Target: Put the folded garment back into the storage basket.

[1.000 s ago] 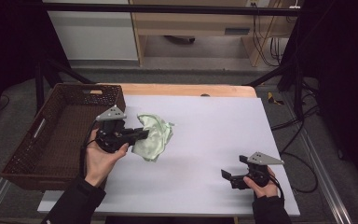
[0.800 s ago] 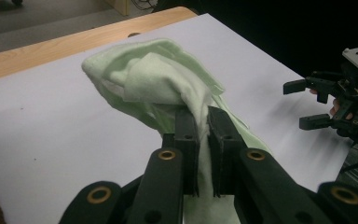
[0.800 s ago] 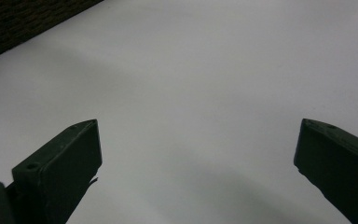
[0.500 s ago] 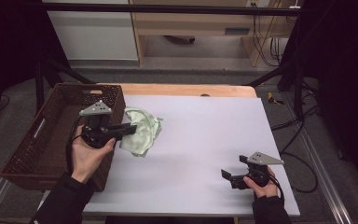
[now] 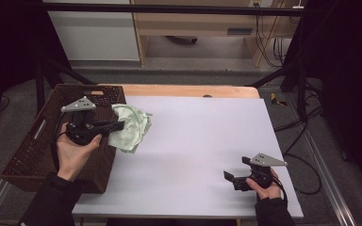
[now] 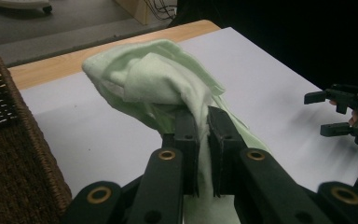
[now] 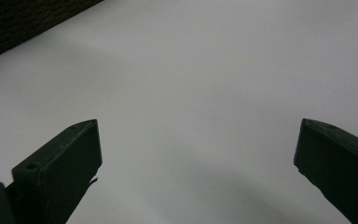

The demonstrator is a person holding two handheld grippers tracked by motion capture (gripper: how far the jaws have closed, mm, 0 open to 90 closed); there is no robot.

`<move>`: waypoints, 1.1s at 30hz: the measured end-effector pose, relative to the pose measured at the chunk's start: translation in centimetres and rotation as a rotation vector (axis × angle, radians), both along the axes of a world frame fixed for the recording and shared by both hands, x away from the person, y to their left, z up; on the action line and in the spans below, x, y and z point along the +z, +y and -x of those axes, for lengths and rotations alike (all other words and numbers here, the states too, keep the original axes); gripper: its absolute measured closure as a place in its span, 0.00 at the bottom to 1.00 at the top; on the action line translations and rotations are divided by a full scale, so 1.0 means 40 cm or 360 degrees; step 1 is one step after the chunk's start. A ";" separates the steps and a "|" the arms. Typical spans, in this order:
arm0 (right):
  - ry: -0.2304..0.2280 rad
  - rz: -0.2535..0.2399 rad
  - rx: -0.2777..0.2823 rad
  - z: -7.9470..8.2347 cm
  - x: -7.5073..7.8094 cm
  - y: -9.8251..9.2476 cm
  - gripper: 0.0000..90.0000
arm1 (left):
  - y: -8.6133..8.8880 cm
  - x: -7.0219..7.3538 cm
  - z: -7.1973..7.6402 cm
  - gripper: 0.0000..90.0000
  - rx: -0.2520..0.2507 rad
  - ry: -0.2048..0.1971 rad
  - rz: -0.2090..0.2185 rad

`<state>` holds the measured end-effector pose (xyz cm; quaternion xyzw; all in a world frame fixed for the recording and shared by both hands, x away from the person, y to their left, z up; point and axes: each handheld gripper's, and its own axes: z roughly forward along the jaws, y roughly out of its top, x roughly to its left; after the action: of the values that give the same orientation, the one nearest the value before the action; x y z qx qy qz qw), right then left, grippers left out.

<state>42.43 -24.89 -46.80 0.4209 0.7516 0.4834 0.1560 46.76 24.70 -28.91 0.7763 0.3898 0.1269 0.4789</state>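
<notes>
A pale green cloth (image 5: 131,127) hangs bunched from my left gripper (image 5: 119,125), which is shut on it just above the white table's left side, beside the basket's right wall. In the left gripper view the cloth (image 6: 158,84) bulges over the two pinched black jaws and a strip of it runs down between them. My right gripper (image 5: 229,177) rests low near the table's front right corner, held by a hand. Its jaws stand wide apart, with bare white table between them, and the right gripper (image 7: 196,144) holds nothing.
A dark brown woven basket (image 5: 42,141) sits at the table's left edge, partly under my left hand. The white sheet (image 5: 207,132) covers the tabletop; a wooden strip (image 5: 188,90) shows along the far edge. Black stands and cables flank the table.
My left gripper has carried the green cloth leftward and slightly up, from mid-left of the table to the basket's right wall. The right gripper has stayed put.
</notes>
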 end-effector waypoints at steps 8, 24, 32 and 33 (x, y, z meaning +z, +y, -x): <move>-0.0001 0.0000 -0.0001 0.000 0.000 0.000 0.02 | 0.041 0.012 -0.004 0.92 0.0046 -0.0009 -0.0017; 0.0001 0.0002 -0.0001 0.000 0.000 0.000 0.02 | 0.129 0.023 -0.012 0.92 0.0129 -0.0029 -0.0006; 0.0001 0.0002 0.0000 0.000 0.000 0.001 0.02 | 0.166 0.021 -0.019 0.92 0.0174 -0.0015 -0.0002; -0.0002 0.0001 -0.0001 0.000 -0.001 0.001 0.02 | 0.170 0.020 -0.020 0.92 0.0178 -0.0015 -0.0005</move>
<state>42.43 -24.86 -46.82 0.4208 0.7515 0.4833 0.1567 47.56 31.50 -28.10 0.7534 0.4302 0.1578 0.4717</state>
